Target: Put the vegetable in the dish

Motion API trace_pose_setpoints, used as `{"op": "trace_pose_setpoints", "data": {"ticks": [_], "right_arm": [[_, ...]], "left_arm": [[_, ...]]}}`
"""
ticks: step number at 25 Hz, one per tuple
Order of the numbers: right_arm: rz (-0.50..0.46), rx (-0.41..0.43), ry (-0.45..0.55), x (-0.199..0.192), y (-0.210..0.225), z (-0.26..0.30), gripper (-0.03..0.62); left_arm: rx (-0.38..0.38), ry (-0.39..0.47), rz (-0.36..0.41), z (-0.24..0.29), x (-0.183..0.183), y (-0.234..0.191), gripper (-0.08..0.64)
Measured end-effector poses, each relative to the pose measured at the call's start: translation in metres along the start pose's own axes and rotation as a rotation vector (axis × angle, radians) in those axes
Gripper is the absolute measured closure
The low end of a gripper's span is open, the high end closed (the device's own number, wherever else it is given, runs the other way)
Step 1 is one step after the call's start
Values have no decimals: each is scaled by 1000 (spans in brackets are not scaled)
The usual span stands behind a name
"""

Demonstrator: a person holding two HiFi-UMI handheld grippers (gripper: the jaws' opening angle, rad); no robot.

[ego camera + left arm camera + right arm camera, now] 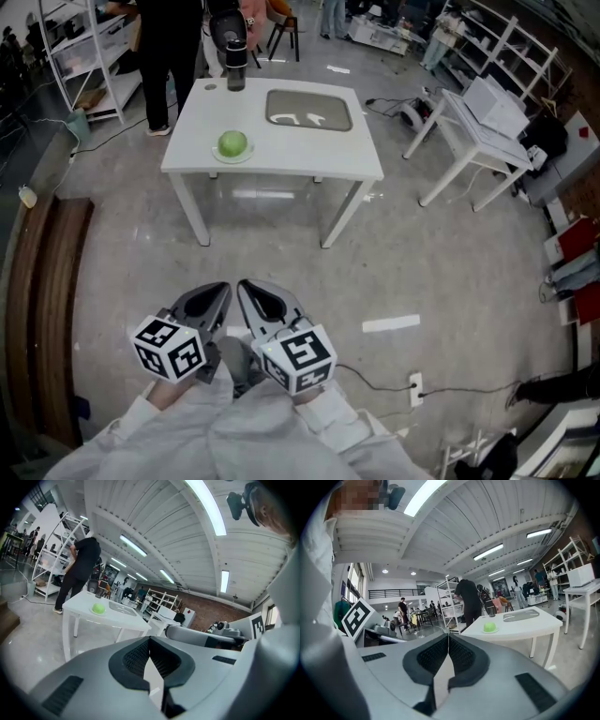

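White table [291,155] sat upper middle of the head view, grey tray [281,109] on it; low in frame, left gripper [217,293] and right gripper [253,292] both pinched together, empty; green vegetable [232,143] rested on a small plate [247,156] left of the tray

Ahead of you, the vegetable [232,142] sits in the dish [217,156] on the table [281,155], left of the tray [309,109].

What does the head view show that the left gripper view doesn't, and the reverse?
Only the head view: the floor socket and the white floor strip. Only the left gripper view: ceiling lights, the brick wall, and the ribbed pads of the left gripper, tongs closed on nothing. Both: the white table, the green vegetable, the grey tray.
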State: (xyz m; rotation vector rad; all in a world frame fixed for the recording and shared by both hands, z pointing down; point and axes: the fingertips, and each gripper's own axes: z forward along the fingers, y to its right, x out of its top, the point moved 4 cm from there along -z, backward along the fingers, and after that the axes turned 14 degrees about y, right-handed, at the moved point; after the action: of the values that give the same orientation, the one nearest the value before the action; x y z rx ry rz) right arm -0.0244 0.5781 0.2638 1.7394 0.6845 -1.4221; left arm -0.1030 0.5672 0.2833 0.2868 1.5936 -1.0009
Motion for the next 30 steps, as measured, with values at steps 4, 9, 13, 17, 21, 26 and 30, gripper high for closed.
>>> {"op": "trace_pose_setpoints", "data": {"ticks": [4,9,13,17,21,26,30], "right_arm": [[7,-11,3,-2,12,2,578],[12,-25,-2,-4,34,25,578],[3,-39,-7,-5,53,54,578],[3,-51,-10,-4,78,95,578],[12,-61,10,6,101,145,578],[14,-95,25,15,124,199,578],[13,-125,26,15,140,239,578]], "left_arm": [[-8,-5,29,12,-1,0,552],[-14,-31,31,29,-2,-15,552],[-11,-24,29,52,12,-44,552],[-5,-12,31,83,32,-80,552],[-21,-2,40,119,62,-116,552],[-61,-7,59,156,94,-154,552],[-101,-28,75,183,111,-182,552]]}}
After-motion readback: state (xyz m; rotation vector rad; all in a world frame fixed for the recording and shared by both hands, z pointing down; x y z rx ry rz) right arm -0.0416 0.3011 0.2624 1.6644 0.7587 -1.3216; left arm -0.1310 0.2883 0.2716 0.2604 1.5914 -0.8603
